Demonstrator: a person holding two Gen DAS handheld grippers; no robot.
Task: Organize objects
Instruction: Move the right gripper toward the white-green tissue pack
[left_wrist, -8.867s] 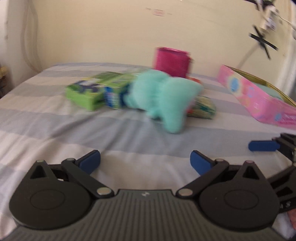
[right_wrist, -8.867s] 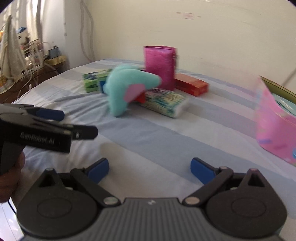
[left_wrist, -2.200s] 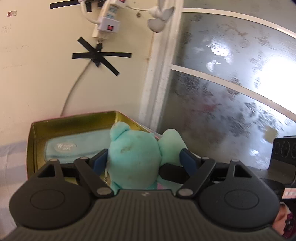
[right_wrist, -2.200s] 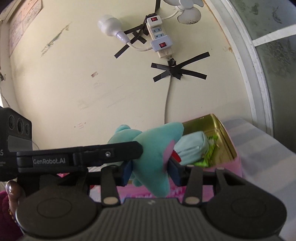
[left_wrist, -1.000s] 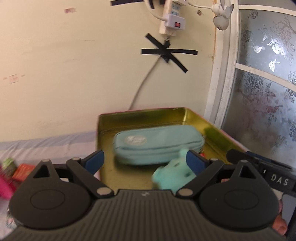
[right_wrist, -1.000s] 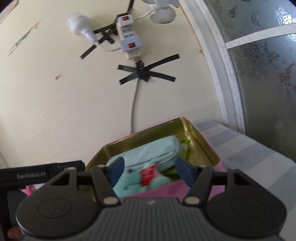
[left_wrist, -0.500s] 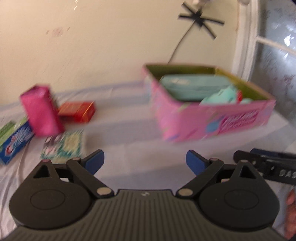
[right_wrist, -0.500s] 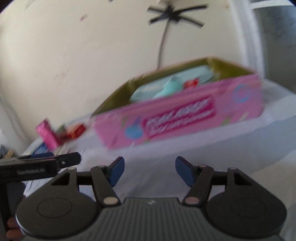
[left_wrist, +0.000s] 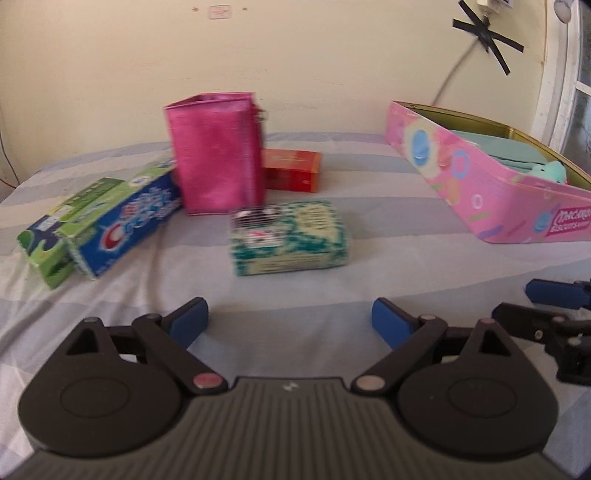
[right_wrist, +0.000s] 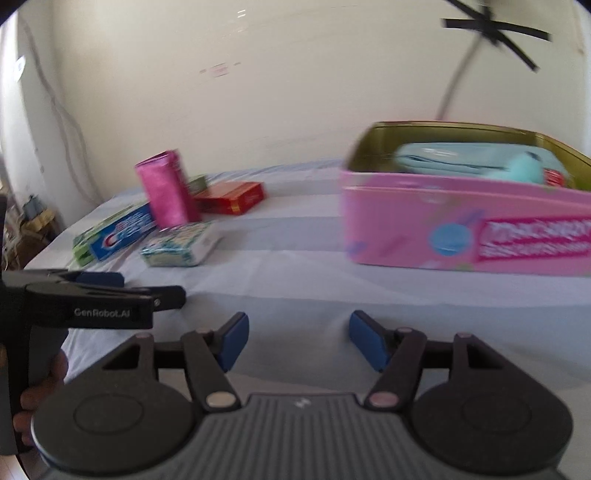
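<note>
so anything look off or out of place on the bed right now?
Nothing damaged or spilled. The plush toy sits in the pink tin on a blue pouch. Still loose on the bed: toothpaste box, tissue pack, red box and the upright pink bag. Both grippers are open and empty.

Five loose packages sit on the striped grey bedsheet left of one pink rectangular biscuit tin: two long toothpaste cartons, one green and one blue, one upright shiny magenta box, one flat red-orange carton, one teal patterned tissue pack. Inside the tin: one pale-blue zip pouch, one mint plush toy.
</note>
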